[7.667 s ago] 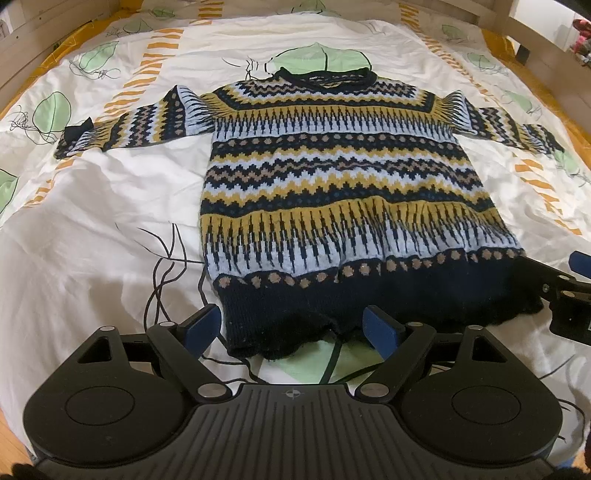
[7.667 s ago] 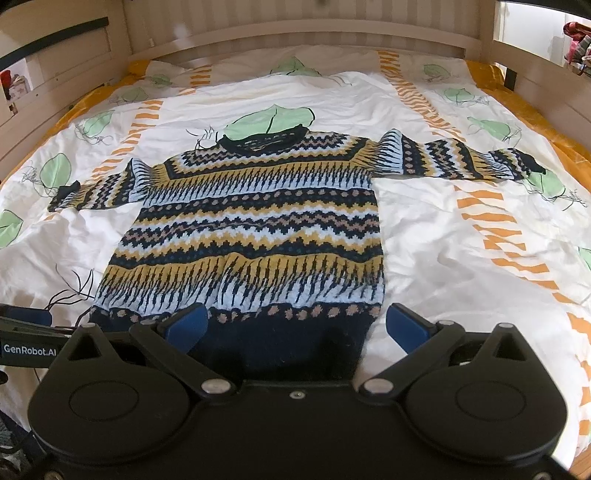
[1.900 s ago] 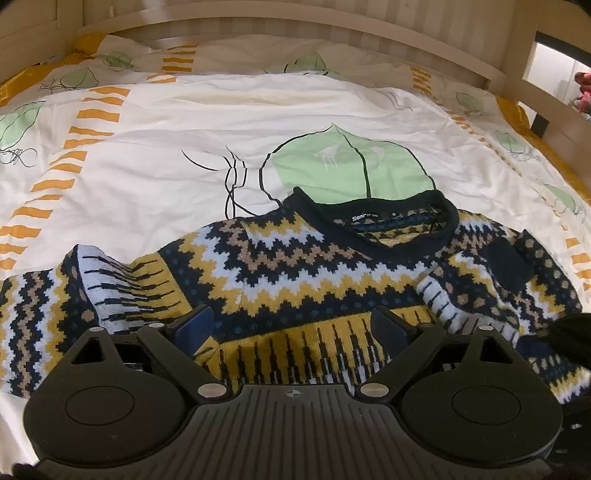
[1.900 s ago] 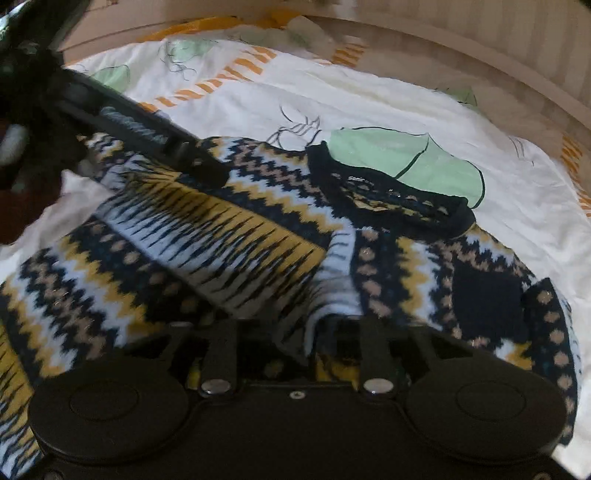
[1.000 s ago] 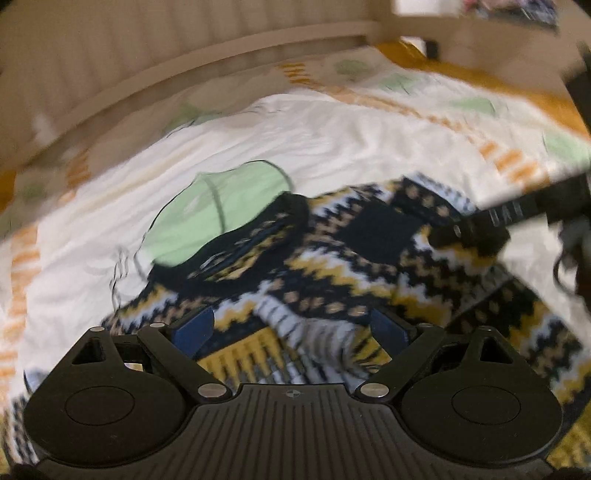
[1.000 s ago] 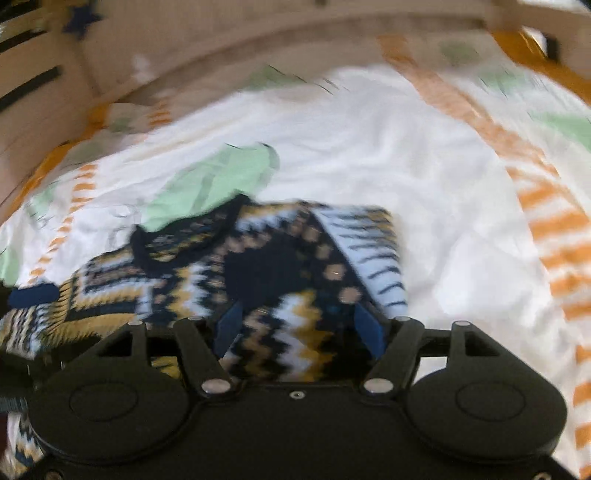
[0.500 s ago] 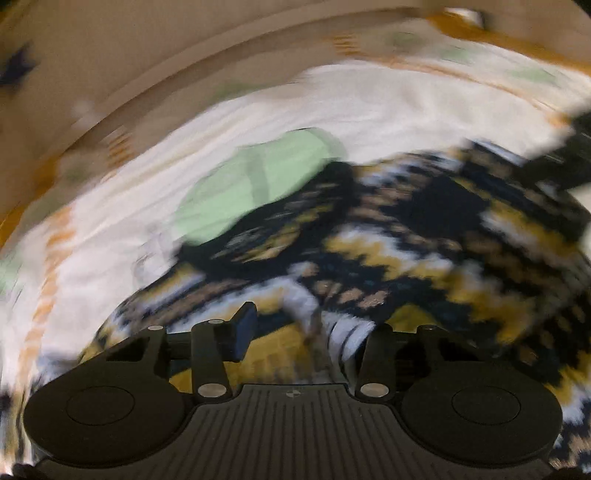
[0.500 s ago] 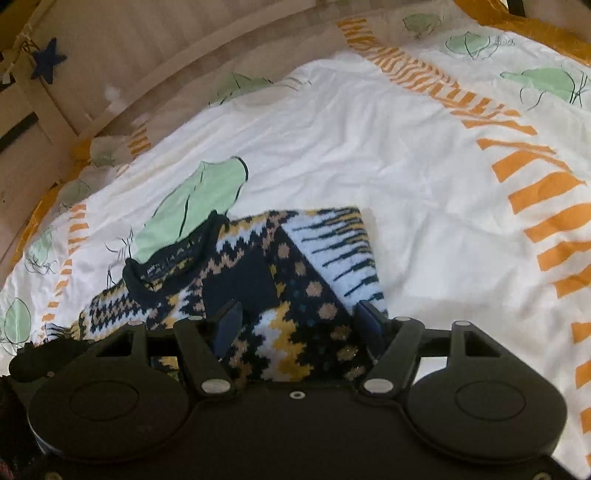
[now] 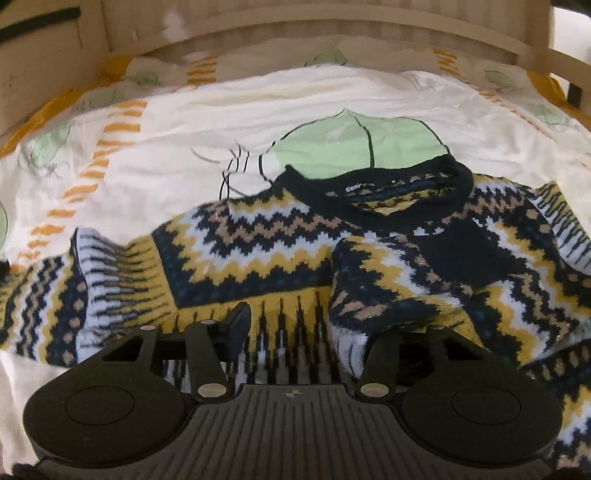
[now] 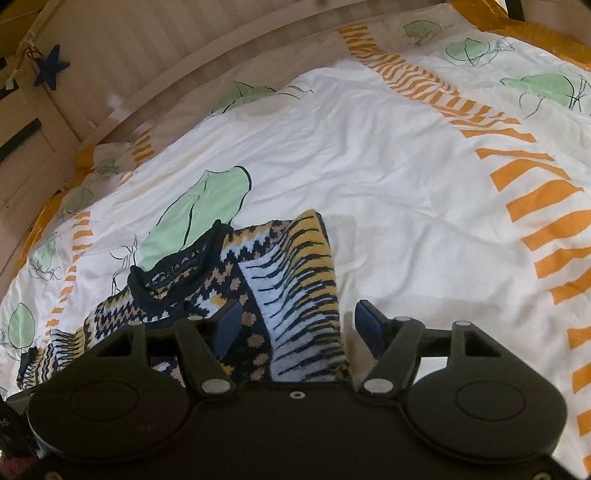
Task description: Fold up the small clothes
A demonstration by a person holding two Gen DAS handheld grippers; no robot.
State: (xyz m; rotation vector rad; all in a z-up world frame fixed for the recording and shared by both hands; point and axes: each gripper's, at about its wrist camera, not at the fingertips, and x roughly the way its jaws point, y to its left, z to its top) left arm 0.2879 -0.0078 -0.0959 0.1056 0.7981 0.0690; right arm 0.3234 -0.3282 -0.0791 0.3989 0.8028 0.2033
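A navy, mustard and pale-blue zigzag-patterned knitted sweater [image 9: 258, 251] lies on a white duvet printed with green leaves and orange stripes [image 10: 388, 155], spread over a bed with a pale wooden frame [image 9: 332, 26]. The sweater's dark round neckline [image 9: 373, 184] points toward the headboard, and a small label shows inside it (the lettering is too small to read). One sleeve [image 9: 44, 295] stretches out flat at the left of the left wrist view, while the other has been folded across the chest, its patterned cloth bunched in a thick ridge just below the collar.

The left gripper [image 9: 317, 325] sits low over the chest of the sweater. Its jaws have just been opening a little after a sharp closing; the left finger [image 9: 238, 325] is plain to see against the yellow band, the right one is buried under the folded sleeve, so whether the pads actually pinch the knit I cannot tell.

The right gripper [image 10: 295, 328] hangs over the folded side edge of the sweater, jaws apart, with the striped fold of knit between them but its blue pads [image 10: 365, 317] clear of the cloth. A dark blue star [image 10: 51, 66] hangs on the wall behind the bed.
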